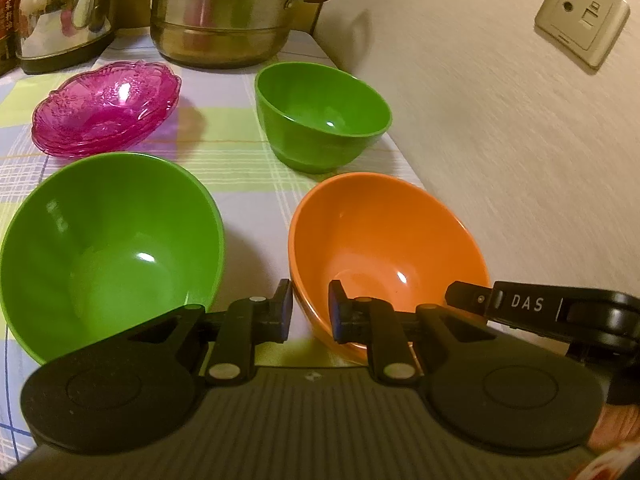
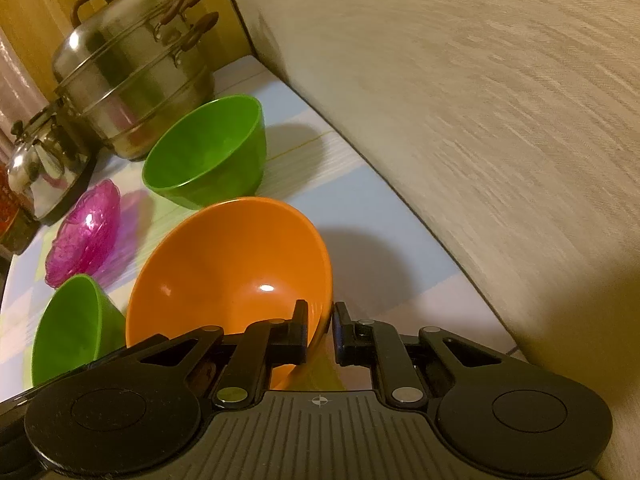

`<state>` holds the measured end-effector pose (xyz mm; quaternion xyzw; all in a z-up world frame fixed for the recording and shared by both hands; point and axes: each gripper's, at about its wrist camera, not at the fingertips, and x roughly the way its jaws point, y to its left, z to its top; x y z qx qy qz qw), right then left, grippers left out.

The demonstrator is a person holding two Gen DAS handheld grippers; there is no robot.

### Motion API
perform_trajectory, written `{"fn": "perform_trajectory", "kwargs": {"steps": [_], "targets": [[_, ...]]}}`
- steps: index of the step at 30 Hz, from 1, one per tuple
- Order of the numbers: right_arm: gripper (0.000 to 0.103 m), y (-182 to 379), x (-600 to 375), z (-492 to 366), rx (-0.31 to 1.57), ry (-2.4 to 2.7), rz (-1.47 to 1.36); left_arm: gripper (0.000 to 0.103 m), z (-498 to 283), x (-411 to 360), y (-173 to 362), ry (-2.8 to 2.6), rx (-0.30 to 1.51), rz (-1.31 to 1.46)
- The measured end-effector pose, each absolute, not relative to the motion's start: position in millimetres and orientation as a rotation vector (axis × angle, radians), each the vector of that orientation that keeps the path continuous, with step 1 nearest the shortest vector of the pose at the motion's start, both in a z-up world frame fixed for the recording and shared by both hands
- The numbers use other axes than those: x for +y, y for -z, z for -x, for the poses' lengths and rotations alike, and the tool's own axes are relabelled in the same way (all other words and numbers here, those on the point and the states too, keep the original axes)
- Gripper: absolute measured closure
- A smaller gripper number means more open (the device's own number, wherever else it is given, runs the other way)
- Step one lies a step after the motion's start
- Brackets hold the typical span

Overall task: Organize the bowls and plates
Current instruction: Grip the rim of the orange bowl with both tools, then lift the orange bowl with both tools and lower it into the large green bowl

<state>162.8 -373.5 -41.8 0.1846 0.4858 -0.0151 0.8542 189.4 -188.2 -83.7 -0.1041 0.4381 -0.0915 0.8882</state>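
Observation:
An orange bowl stands on the checked tablecloth close to the wall. My left gripper is shut on its near left rim, one pad outside the wall and one inside. My right gripper is shut on the opposite rim of the orange bowl, and its black fingers come in from the right in the left wrist view. A large green bowl sits just left of the orange one. A smaller green bowl stands behind. Stacked pink glass dishes lie at the back left.
A steel steamer pot and a shiny kettle stand along the back of the table. The wall with a socket plate runs close along the right table edge. A dark bottle stands at the far left.

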Motion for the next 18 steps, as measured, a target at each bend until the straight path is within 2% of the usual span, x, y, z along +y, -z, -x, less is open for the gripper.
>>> {"fn": "perform_trajectory", "kwargs": {"steps": [7,18], "targets": [[0.091,28.7,-375.4,-150.5,0.990,0.047,-0.394,0.087,-181.8,-187.7,71.4,0.212,0.892,0.226],[0.091,-24.2,-352.2,-133.5,0.900,0.013,-0.387,0.087,-164.4,-156.9,23.1,0.214,0.809,0.238]]}}
